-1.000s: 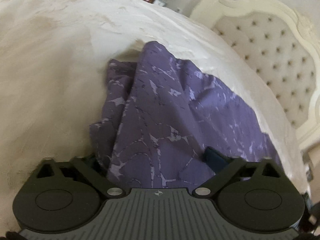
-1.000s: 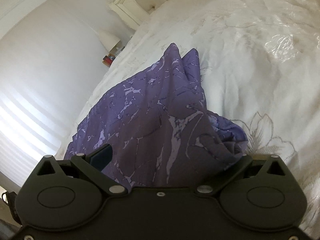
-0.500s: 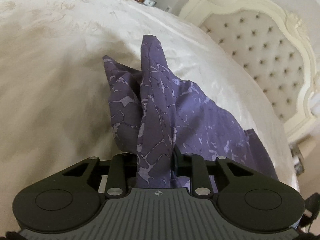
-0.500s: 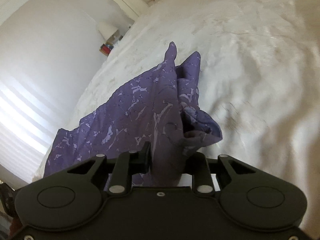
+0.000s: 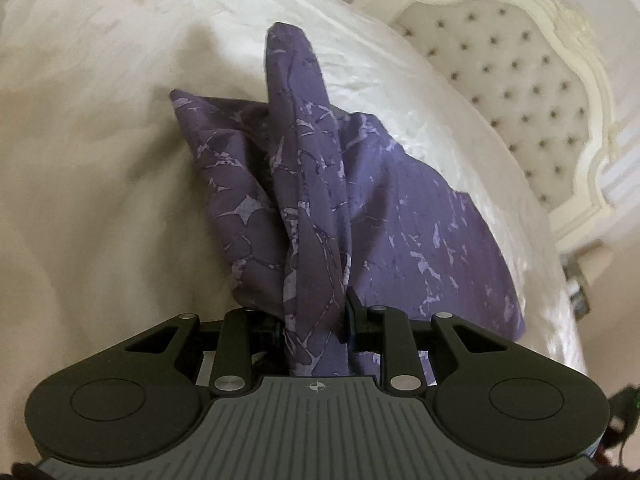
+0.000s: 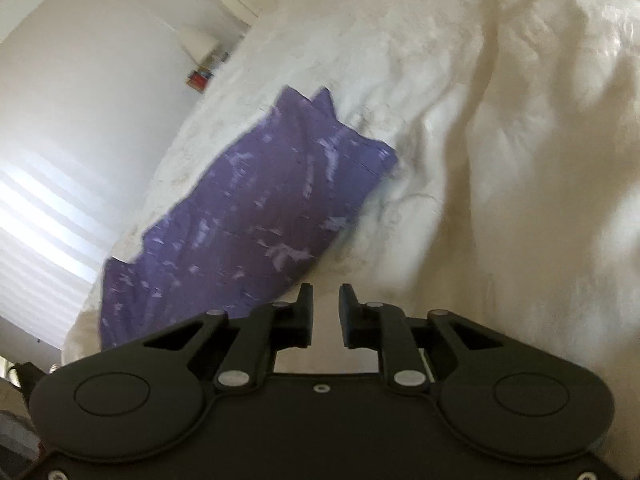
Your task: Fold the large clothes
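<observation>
Purple garment (image 5: 320, 208) across white bedspread (image 5: 100, 160), tufted headboard (image 5: 516, 92) behind.

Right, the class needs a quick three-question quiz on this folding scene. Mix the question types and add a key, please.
1. True or false: the left gripper is clamped on the purple garment.
2. What sits inside the right gripper? A) purple cloth B) nothing C) a pillow
3. Fill in: the garment lies on a white ____.

Key:
1. True. Its jaws have just been closing and now pinch a bunched fold.
2. B. Those jaws have also just been closing, yet they stand slightly apart with nothing between them.
3. bedspread
</observation>
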Available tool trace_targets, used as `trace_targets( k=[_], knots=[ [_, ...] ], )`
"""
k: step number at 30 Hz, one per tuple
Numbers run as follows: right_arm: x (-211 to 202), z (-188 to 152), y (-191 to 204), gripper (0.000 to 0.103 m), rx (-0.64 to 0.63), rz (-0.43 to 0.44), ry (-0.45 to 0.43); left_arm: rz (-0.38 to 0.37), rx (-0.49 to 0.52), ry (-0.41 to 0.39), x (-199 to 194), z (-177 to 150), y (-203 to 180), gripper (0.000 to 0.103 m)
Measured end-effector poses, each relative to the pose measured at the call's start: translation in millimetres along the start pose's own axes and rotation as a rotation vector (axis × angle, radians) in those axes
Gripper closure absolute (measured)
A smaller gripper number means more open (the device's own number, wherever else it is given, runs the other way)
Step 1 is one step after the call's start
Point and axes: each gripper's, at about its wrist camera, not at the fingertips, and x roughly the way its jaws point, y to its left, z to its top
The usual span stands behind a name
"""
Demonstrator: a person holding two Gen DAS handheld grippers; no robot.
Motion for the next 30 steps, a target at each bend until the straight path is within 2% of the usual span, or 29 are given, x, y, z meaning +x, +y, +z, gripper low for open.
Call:
trace_targets(
  k=[1,3,5,10,13,14,16,17,18,23,28,30],
  knots=[
    [2.5,4.3,1.2,0.06,0.001,-0.002,-0.019,0.003,-0.01,-0.005,1.8,1.0,-0.1,0.077],
    [4.1,10.9,0.1,0.008,0.017,0.01,-0.064,0.018,0.009,-0.016,2.5,-0.1,-4.9,0.077],
    [9.5,16.1,-1.8,0.006,0.037,0.049,-0.097,0.028,0.018,-0.022,3.0,-1.5,-8.5,0.077],
    [48.8,43.6,-9.6,0.006,0.044,0.019,-0.104,0.029,-0.012,-0.032,9.1,-3.9,-8.5,0.077],
    [68.7,51.8,-18.4,0.006,0.058,0.044,-0.131,0.023,-0.024,-0.037,7.1,-9.6,-3.0,0.077],
    [73.1,53.4,-21.0,0.007,0.066,0.055,-0.137,0.02,-0.028,-0.038,6.7,-10.8,-1.9,0.077],
    [78.4,55.4,-24.8,0.018,0.092,0.071,-0.155,0.015,-0.03,-0.036,6.5,-10.1,-0.4,0.077],
    [79.3,55.4,-25.9,0.044,0.107,0.073,-0.161,0.012,-0.031,-0.035,6.1,-10.1,0.3,0.077],
    [80.0,55.6,-26.9,0.084,0.123,0.06,-0.161,0.008,-0.031,-0.033,5.0,-10.2,1.6,0.077],
    [53.9,51.2,-5.7,0.087,0.014,0.048,-0.143,0.022,-0.012,-0.031,-5.3,-7.1,3.5,0.078],
    [-0.9,21.4,15.8,0.087,-0.084,0.025,-0.093,0.021,0.004,-0.02,-34.7,-5.5,15.1,0.078],
    [-10.8,7.7,17.3,0.084,-0.101,-0.004,-0.067,0.02,0.007,0.002,-37.2,-8.2,21.9,0.071]
  ],
)
